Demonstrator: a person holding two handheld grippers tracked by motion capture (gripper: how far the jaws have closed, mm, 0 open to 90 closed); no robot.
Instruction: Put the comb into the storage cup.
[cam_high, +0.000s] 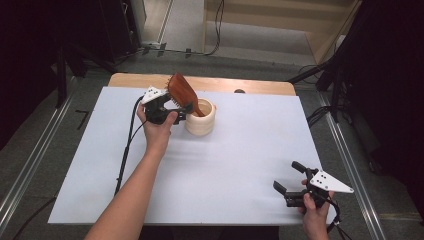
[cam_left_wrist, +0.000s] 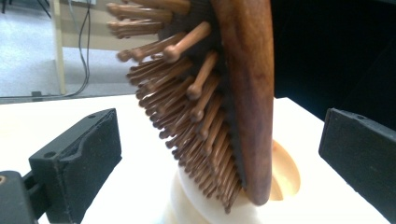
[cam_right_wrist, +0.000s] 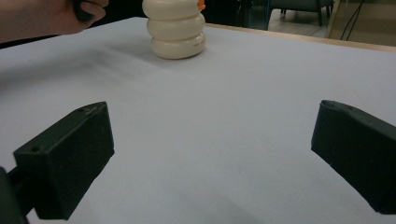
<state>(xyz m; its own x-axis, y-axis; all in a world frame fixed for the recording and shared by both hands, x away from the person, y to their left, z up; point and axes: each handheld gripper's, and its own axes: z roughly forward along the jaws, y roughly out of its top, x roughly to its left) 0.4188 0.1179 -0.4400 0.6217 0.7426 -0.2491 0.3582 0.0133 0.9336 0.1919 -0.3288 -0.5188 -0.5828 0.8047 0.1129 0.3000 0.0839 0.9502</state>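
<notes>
A brown wooden hairbrush (cam_high: 181, 90) stands handle-down in a cream ribbed holder (cam_high: 201, 120) at the back middle of the table, leaning left. My left gripper (cam_high: 181, 111) is beside the holder, open, with its jaws on either side of the brush head. In the left gripper view the bristles and wooden back of the hairbrush (cam_left_wrist: 243, 93) rise from the holder (cam_left_wrist: 191, 200), and both pads stand well off them. My right gripper (cam_high: 286, 175) rests near the front right edge, open, nothing between its jaws. Its own view shows the holder (cam_right_wrist: 177, 32) far ahead.
A white sheet (cam_high: 225, 175) covers the wooden table (cam_high: 215, 82). The left gripper's cable (cam_high: 125, 150) trails down the sheet's left side. Dark stands and floor rails flank the table. The hand on the left gripper (cam_right_wrist: 46, 18) appears in the right gripper view.
</notes>
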